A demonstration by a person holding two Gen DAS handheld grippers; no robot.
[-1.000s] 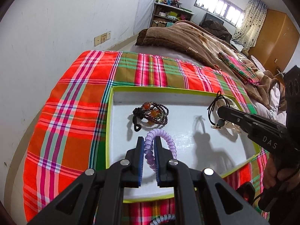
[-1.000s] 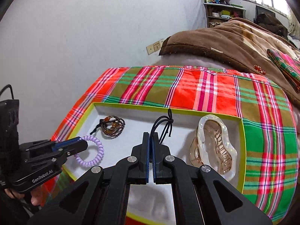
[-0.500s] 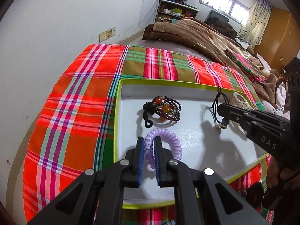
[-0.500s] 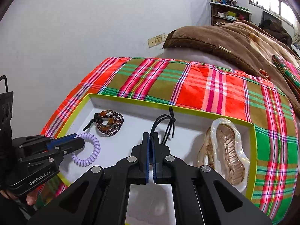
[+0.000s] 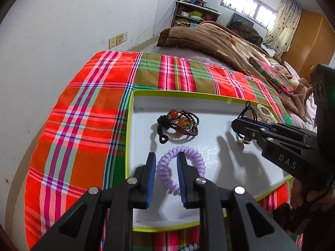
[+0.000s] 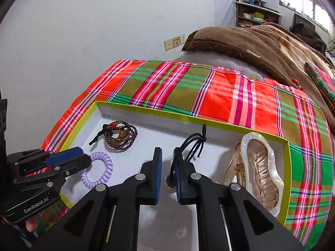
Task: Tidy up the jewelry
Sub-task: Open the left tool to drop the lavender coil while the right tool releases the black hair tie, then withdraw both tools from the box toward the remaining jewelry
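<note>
A white tray with a lime rim lies on a plaid cloth. In it are a dark bead bracelet, a purple coil hair tie, a black cord with a pendant and a pearly hair claw. My left gripper is open, its jaws on either side of the coil tie, which rests on the tray. My right gripper is open over the tray, the black cord lying against its right finger.
The plaid cloth covers the bed's corner, with a white wall close on the left. A brown blanket lies beyond it. A second pale coil tie shows below the tray's near rim.
Both grippers have opened: the left has let go of the purple coil tie, the right has let go of the black cord. Both items now lie in the tray.
</note>
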